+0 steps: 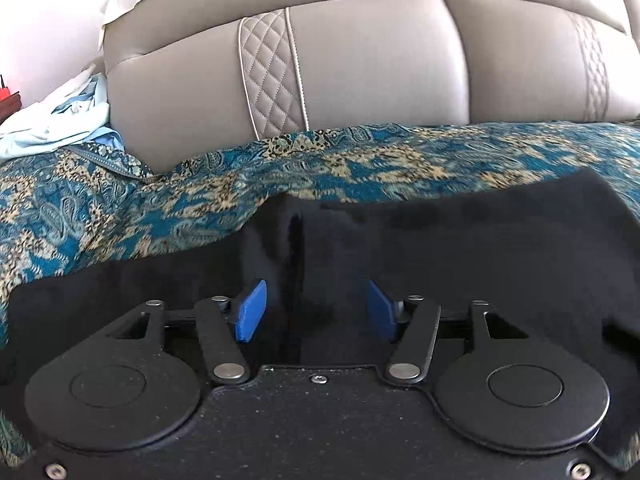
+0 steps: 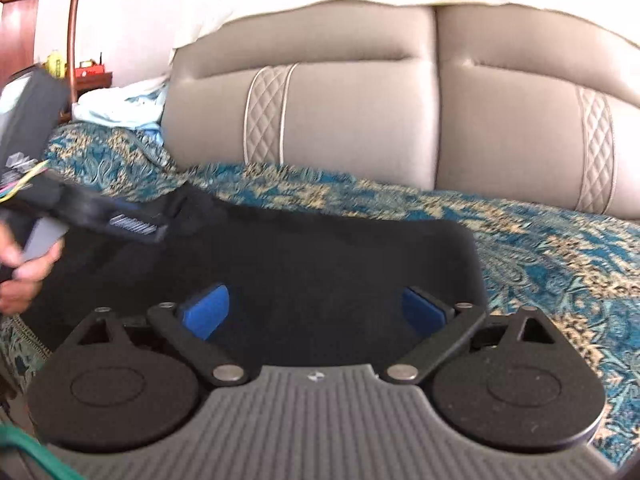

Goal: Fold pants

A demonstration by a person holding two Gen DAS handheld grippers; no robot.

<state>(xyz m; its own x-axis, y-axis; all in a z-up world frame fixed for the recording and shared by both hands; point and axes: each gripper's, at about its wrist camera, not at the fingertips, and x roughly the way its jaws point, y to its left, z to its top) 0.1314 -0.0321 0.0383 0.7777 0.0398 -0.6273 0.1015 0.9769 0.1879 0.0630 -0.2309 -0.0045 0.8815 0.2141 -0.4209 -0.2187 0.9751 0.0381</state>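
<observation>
Left gripper [image 1: 316, 308] spread over black soft cloth pants [image 1: 440, 248] on blue-and-gold patterned bedspread [image 1: 120, 208], blue pads clear of cloth, likely just let go; right gripper [image 2: 316, 312] likewise wide above pants [image 2: 320, 256], holding nothing, seemingly ready for next fold

No text can be read. The left gripper [image 2: 132, 226], seen from the right wrist, bears a small pale label on its side, but it is too blurred to make out.
</observation>
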